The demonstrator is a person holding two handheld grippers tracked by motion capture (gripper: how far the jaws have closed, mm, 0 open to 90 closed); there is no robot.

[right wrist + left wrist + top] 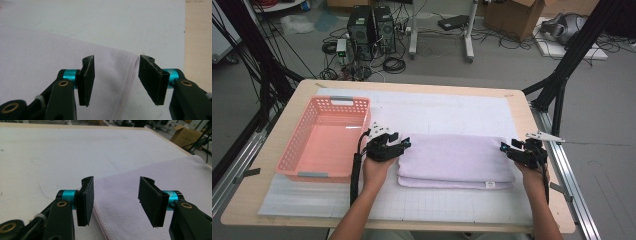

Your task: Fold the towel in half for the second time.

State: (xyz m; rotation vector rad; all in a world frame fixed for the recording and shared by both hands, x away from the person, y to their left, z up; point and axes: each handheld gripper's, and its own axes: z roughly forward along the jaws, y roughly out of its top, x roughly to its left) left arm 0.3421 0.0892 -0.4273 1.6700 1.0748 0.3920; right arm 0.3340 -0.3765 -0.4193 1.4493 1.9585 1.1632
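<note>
Left claw (404, 144) released at left short edge of folded lilac terry towel (454, 159); right claw (504, 148) released at right edge; long axis spans both.

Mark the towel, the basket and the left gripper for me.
towel (454, 157), high view, middle of its top fold
basket (343, 102), high view, far rim
left gripper (115, 197), left gripper view, midway between its open jaws

soft even light, slight blur
</note>
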